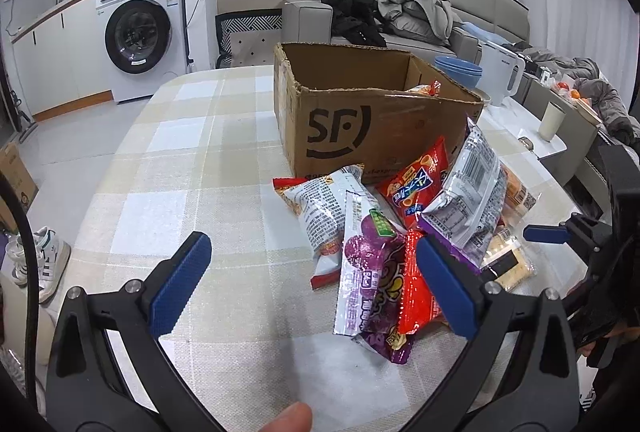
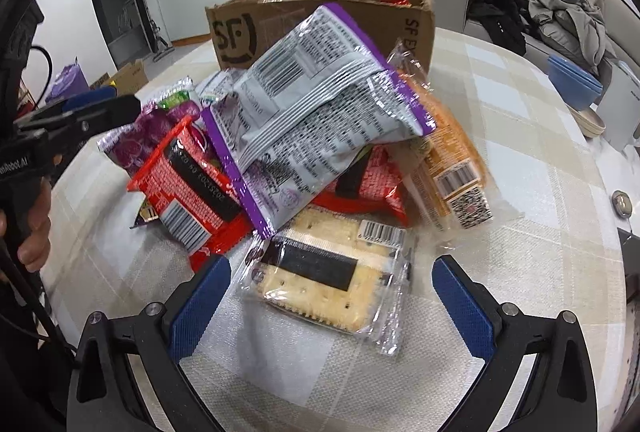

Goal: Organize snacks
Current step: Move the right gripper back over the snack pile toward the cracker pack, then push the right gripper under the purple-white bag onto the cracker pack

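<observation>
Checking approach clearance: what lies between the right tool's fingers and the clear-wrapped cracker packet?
Only bare checked tablecloth, as the right wrist view shows. The open right tool hangs just short of the clear-wrapped cracker packet, not touching it.

White washing machine [image 1: 138,36], grey sofa [image 1: 420,28], pale tiled floor [image 1: 80,136]

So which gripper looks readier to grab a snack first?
Probably the right gripper: its open jaws already frame the cracker packet, lying flat and apart. The left gripper, also open, mostly faces bare tablecloth.
</observation>
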A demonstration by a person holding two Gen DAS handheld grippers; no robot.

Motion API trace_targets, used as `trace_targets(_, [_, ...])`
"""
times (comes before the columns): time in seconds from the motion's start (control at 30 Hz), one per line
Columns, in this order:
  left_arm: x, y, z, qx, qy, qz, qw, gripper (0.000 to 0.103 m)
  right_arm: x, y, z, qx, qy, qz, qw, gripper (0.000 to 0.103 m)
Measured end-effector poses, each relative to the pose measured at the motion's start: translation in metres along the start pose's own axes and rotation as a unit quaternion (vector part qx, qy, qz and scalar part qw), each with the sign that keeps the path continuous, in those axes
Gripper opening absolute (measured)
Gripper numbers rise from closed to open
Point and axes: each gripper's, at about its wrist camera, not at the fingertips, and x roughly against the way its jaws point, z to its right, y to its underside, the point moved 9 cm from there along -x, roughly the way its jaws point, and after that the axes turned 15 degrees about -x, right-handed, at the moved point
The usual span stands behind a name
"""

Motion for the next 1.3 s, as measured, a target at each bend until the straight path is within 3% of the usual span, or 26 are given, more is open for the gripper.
trace_targets(0.33, [-0.002, 0.003, 0.005, -0.002, 0.005, -0.003, 1.0, 0.102, -0.014, 0.012, -0.009, -0.005, 0.015, -0.012, 1.0, 0.103])
trace_targets(0.9, [-0.005, 0.008, 0.006, 0.0, 0.007, -0.006, 1.0, 0.102, -0.019, 0.002, -0.006, -0.022, 0.032, -0.008, 0.999, 0.102])
trace_targets(1.3, [-0.005, 0.008, 0.005, 0.002, 0.007, -0.006, 1.0, 0.102, -0.008, 0.004, 0.006, -0.014, 0.023, 0.0, 1.0, 0.082])
